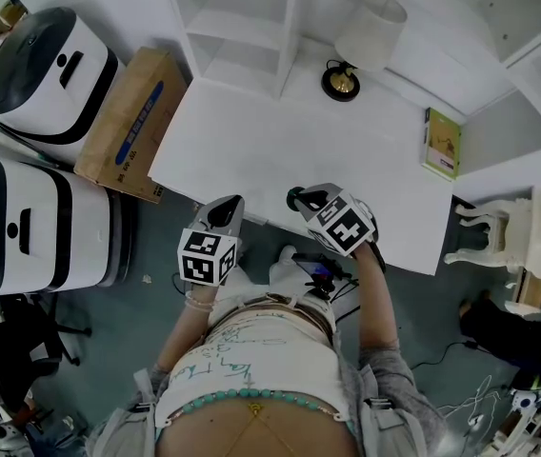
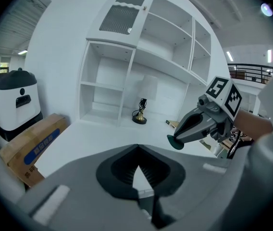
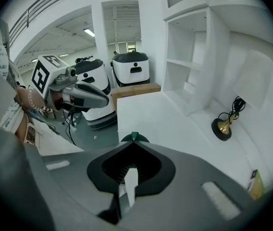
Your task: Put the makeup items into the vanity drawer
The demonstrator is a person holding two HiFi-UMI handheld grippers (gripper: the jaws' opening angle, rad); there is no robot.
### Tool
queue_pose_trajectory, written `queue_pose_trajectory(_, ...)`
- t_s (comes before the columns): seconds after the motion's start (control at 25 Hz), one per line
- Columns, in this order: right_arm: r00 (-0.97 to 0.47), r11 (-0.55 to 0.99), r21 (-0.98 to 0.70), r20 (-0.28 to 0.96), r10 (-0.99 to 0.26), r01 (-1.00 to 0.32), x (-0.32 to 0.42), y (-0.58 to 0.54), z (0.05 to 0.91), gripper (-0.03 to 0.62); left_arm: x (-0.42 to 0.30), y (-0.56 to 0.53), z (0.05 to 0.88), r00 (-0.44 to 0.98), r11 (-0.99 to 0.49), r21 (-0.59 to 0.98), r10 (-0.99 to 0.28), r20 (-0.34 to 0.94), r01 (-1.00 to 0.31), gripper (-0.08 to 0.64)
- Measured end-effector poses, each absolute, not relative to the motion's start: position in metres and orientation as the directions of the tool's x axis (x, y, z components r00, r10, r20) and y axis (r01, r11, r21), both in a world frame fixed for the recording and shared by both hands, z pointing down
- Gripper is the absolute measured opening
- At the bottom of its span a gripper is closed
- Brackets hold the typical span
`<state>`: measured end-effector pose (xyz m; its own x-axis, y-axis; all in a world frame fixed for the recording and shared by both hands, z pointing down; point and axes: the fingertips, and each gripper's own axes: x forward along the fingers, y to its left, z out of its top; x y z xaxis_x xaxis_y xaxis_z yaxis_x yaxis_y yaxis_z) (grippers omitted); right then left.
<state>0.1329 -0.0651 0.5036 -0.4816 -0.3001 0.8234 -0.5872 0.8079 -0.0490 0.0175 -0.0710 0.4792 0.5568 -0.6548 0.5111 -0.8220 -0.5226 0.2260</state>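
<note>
Small dark-green disc (image 2: 175, 143), prob a makeup item, is pinched at the very tips of right gripper (image 3: 133, 144) jaws, above worktop (image 1: 280, 150) near its front edge. Left gripper (image 2: 137, 147) jaws pressed together, empty. No drawer in view. Risk: shallow tip grip, so disc could slip out and drop.

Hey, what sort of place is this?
Probably a mock bedroom corner inside a lab or workshop: a white vanity desk with open shelves, a white-shaded table lamp, and large white-and-black machines parked beside it.
</note>
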Motion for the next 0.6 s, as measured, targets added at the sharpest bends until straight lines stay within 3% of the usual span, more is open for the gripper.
queue_pose_trajectory(0.6,-0.512,0.849,-0.015,0.803,-0.304,-0.528,0.134,-0.054,0.483,0.029,0.003,-0.060,0.505,0.492,-0.444,0.229,-0.678,0.546,-0.866,0.002)
